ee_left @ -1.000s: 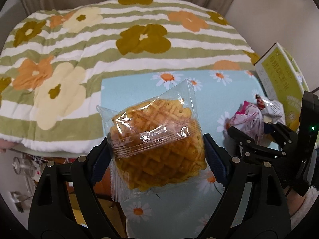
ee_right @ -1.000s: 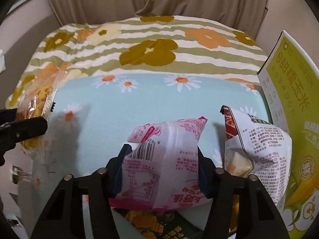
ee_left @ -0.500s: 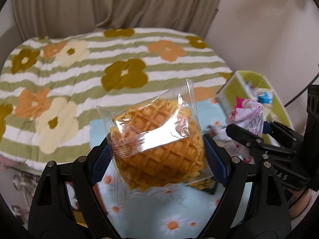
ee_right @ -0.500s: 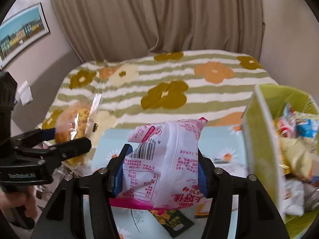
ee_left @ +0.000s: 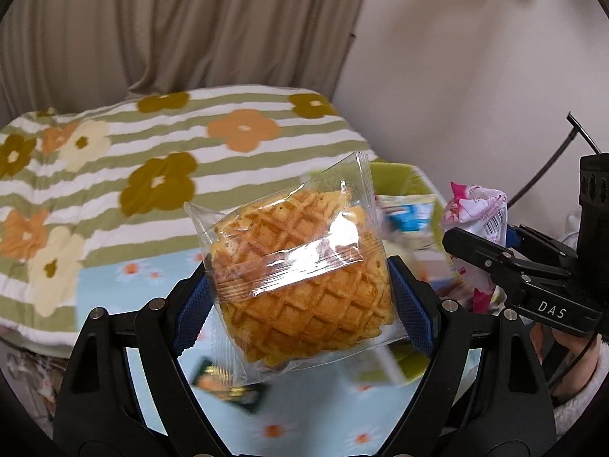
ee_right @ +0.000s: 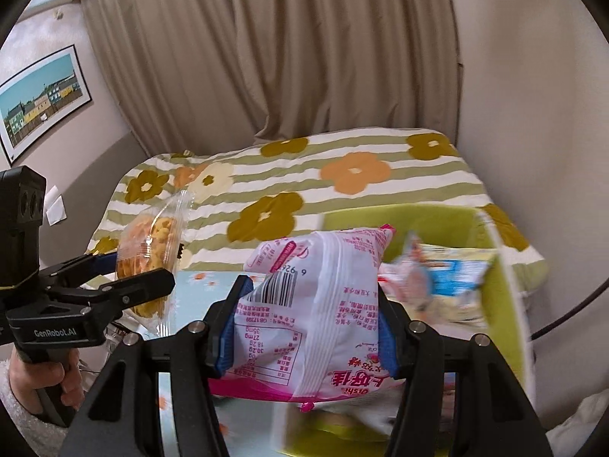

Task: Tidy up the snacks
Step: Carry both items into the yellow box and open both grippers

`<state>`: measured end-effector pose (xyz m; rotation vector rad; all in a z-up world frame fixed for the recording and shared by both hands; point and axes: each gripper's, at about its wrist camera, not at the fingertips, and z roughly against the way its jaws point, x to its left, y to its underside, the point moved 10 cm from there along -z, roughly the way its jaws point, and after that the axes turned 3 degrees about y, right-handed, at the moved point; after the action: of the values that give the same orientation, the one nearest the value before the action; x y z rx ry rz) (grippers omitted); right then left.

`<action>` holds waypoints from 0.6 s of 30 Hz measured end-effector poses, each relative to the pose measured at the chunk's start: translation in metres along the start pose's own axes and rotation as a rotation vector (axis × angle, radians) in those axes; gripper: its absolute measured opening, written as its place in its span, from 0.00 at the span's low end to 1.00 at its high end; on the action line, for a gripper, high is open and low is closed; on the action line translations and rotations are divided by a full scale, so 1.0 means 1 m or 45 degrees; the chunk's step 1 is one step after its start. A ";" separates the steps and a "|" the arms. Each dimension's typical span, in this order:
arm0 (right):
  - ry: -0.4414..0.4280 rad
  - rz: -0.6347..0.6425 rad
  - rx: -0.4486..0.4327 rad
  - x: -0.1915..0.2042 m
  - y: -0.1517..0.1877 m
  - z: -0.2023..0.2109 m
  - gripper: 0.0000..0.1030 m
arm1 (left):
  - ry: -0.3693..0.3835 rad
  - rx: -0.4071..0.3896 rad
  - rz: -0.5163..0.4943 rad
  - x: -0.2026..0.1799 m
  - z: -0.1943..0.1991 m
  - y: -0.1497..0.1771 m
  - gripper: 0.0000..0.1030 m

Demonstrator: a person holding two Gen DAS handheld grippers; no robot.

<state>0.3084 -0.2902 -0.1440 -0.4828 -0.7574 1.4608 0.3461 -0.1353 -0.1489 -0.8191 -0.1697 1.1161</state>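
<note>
Left tongs (ee_left: 300, 285) clamp crinkly clear-wrapped waffle (ee_left: 300, 266); right tongs (ee_right: 304, 327) pinch puffy, seemingly plastic pink packet (ee_right: 316, 304)

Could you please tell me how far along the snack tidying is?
Some packets already lie in the green box. In hand: the left hand-held gripper holds a clear-wrapped waffle, the right hand-held gripper a pink-and-white snack bag. Left: boxing both, plus a dark packet on the cloth.

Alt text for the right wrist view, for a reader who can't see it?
The right claw grips a pink and white snack bag above a green box already holding packets. At left, the left claw holds a wrapped waffle; a striped floral quilt and beige curtains lie behind.
</note>
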 end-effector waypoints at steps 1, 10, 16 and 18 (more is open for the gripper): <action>0.002 0.000 0.000 -0.013 0.001 0.004 0.52 | 0.011 0.004 0.004 -0.014 -0.007 0.000 0.81; -0.021 -0.038 0.068 -0.098 0.015 0.011 0.52 | 0.020 0.102 0.036 -0.103 -0.069 0.024 0.81; -0.060 -0.088 0.116 -0.120 0.031 0.002 0.52 | -0.062 0.211 0.066 -0.117 -0.093 0.050 0.95; -0.068 -0.104 0.127 -0.123 0.035 0.000 0.52 | -0.067 0.225 0.077 -0.115 -0.094 0.055 1.00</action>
<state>0.2903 -0.4082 -0.1883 -0.3347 -0.7344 1.4325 0.3006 -0.2694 -0.2205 -0.6413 -0.0890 1.1918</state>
